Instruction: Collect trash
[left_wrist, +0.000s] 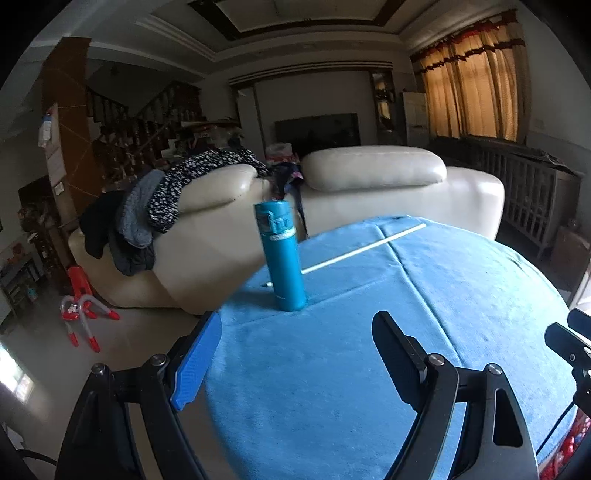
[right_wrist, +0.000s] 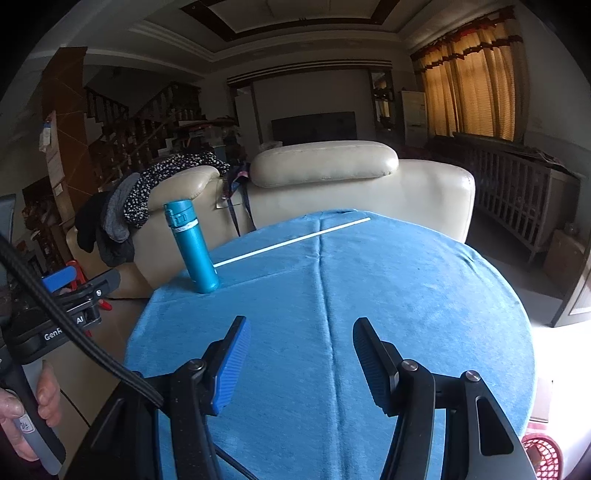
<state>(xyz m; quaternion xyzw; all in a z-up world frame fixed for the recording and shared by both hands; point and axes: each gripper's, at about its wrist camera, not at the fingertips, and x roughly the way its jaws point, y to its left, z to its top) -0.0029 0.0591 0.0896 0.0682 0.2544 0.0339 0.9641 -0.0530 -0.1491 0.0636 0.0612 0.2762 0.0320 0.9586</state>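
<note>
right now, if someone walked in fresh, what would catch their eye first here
The bright blue cloth covering the round table fills the foreground. A teal bottle stands upright near its far left edge, with a long thin white stick lying across the cloth beyond it. Behind the table sits a cream leather sofa with dark clothes draped over its left backrest, and both tongs hang open and empty above the near cloth.

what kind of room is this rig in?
Most likely a home living room: a cream leather sofa draped with clothes, a dark flat television on the far wall, and a wooden staircase behind.
</note>
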